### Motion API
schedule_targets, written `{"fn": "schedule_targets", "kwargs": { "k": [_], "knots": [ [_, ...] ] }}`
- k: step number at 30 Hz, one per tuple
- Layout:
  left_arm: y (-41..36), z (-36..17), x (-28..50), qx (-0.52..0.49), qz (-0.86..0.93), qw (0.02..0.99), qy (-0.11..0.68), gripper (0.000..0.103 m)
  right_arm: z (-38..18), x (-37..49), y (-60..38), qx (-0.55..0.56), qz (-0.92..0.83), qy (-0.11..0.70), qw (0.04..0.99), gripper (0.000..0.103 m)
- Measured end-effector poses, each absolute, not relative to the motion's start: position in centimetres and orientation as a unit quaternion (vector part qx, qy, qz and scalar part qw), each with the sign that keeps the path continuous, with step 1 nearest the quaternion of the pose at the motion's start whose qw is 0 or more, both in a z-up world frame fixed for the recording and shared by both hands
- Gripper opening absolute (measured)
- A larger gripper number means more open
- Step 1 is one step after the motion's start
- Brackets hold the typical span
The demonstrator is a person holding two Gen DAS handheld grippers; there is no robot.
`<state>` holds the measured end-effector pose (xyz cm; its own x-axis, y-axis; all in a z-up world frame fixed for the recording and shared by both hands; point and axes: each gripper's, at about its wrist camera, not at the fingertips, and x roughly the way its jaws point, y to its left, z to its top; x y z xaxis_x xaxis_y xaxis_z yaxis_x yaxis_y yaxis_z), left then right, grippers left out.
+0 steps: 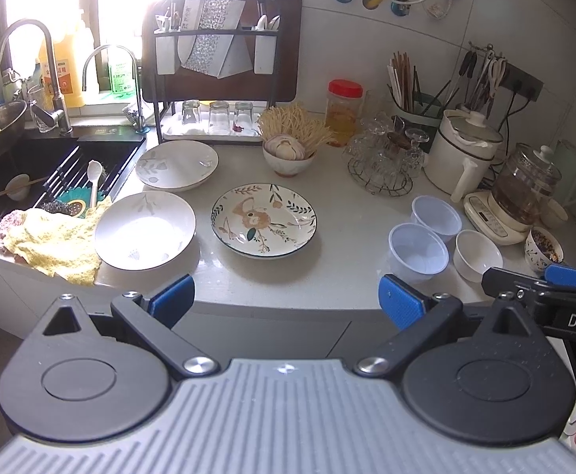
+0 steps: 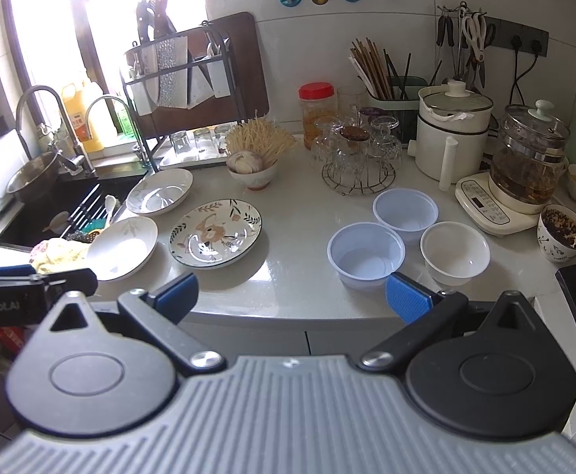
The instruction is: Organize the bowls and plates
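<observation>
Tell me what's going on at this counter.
A person holds a two-finger tool in each hand over the counter's near edge. The left tool and right tool are both open and empty. Nothing is stacked yet: the floral plate and two white plates lie apart by the sink, and two plastic bowls and a small white bowl sit to the right.

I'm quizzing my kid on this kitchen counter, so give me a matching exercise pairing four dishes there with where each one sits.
Things:
1. floral plate
2. yellow cloth
3. garlic bowl
4. white ceramic bowl

Places:
A. draped over the sink edge
B. right of the two plastic bowls
C. middle of the counter
D. in front of the red-lidded jar

Pairs: 1-C, 2-A, 3-D, 4-B
</observation>
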<state>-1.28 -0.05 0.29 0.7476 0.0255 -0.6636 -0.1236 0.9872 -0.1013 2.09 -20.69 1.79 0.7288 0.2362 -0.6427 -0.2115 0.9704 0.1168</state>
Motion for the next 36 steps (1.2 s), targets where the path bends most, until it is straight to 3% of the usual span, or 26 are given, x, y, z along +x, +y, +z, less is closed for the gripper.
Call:
{"fn": "schedule_targets", "kwargs": {
  "k": [36],
  "knots": [
    [1.4,-0.8,-1.5,-0.078,0.032,0.923,0.376,0.101,1.8,1.2,-19.7,0.018,0.122,0.344,0.931,0.103]
  ]
}}
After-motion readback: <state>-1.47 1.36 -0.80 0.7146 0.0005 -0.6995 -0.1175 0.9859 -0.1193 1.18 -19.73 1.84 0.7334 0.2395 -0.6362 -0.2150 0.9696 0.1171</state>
